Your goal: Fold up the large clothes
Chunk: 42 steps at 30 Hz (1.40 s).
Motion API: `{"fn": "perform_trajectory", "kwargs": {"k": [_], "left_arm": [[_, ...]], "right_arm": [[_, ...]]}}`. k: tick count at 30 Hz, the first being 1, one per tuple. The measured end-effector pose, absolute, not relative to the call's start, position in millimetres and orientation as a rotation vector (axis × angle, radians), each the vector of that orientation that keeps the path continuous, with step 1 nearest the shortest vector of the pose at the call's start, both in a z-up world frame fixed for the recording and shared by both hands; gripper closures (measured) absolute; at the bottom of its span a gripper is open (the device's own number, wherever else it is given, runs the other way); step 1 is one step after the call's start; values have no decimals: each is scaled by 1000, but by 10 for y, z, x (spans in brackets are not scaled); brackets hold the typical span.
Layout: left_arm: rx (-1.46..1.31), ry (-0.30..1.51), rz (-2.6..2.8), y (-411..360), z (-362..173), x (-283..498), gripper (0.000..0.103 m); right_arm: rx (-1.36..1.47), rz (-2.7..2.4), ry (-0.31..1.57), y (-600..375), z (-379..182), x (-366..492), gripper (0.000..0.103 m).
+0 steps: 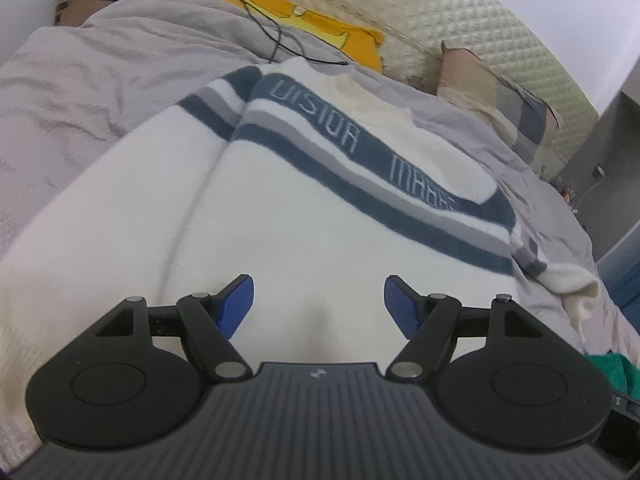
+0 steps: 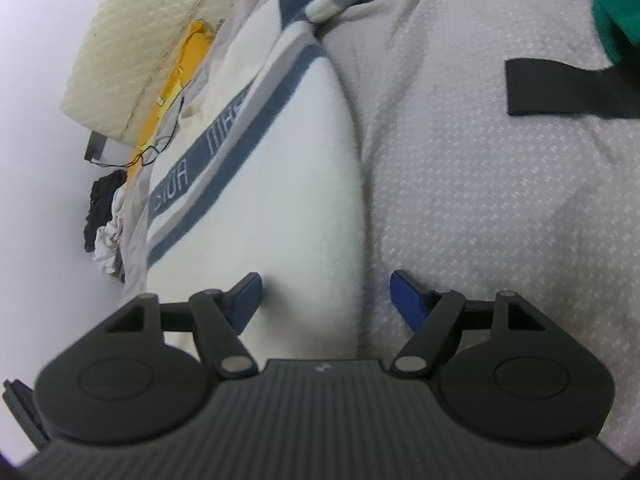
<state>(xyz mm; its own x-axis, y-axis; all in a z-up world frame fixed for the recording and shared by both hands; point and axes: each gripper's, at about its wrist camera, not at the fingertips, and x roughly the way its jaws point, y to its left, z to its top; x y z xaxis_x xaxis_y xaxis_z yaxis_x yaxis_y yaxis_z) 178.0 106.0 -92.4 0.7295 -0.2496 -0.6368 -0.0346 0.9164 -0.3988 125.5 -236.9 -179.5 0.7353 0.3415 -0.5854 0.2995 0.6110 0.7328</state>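
Observation:
A white sweater (image 1: 280,216) with dark blue and grey stripes and lettering lies spread on the grey bedspread (image 1: 100,72). My left gripper (image 1: 319,304) is open, low over the sweater's lower body, holding nothing. In the right wrist view the sweater (image 2: 272,184) lies at left with its side edge running down between the fingers. My right gripper (image 2: 326,300) is open over that edge, one blue finger (image 2: 248,298) above the sweater and the other above the bedspread (image 2: 500,220). One sleeve (image 1: 560,276) lies folded at the sweater's right side.
A yellow garment (image 1: 320,24) and a thin black cable (image 1: 272,28) lie near the cream quilted headboard (image 1: 480,20). A patchwork pillow (image 1: 500,104) sits at the right. A green cloth (image 2: 616,0) and a black strap (image 2: 560,88) lie on the bedspread.

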Motion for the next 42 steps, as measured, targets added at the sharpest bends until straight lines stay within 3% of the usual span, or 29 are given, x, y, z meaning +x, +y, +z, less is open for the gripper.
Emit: {"fn": "perform_trajectory", "kwargs": {"k": [1, 3, 7, 12, 18, 27, 35, 37, 39, 42], "left_arm": [[-410, 749, -113, 1077, -931, 1786, 27], [-420, 749, -96, 1104, -946, 1783, 27], [-435, 750, -77, 1131, -969, 1778, 27], [-423, 747, -65, 1104, -970, 1789, 27], [-401, 736, -43, 1110, -924, 1746, 27], [-419, 665, 62, 1464, -723, 1690, 27], [-453, 677, 180, 2096, -493, 1760, 27], [-438, 701, 195, 2249, -442, 1818, 27], [-435, 733, 203, 2405, -408, 1856, 27], [-454, 755, 222, 2621, -402, 1850, 27]], "right_arm": [[954, 60, 765, -2356, -1787, 1252, 39], [968, 126, 768, -2297, -1774, 1259, 56], [877, 150, 844, -2123, -1811, 1300, 57], [837, 143, 825, -2080, -1775, 1254, 83], [744, 33, 697, -2132, -1477, 1079, 87], [711, -280, 643, -2466, -1514, 936, 88], [764, -257, 679, -2535, -1648, 1036, 85], [735, -249, 675, -2516, -1594, 1051, 78], [707, -264, 661, -2479, -1541, 1040, 54], [688, -251, 612, -2482, -1434, 1015, 43]]}}
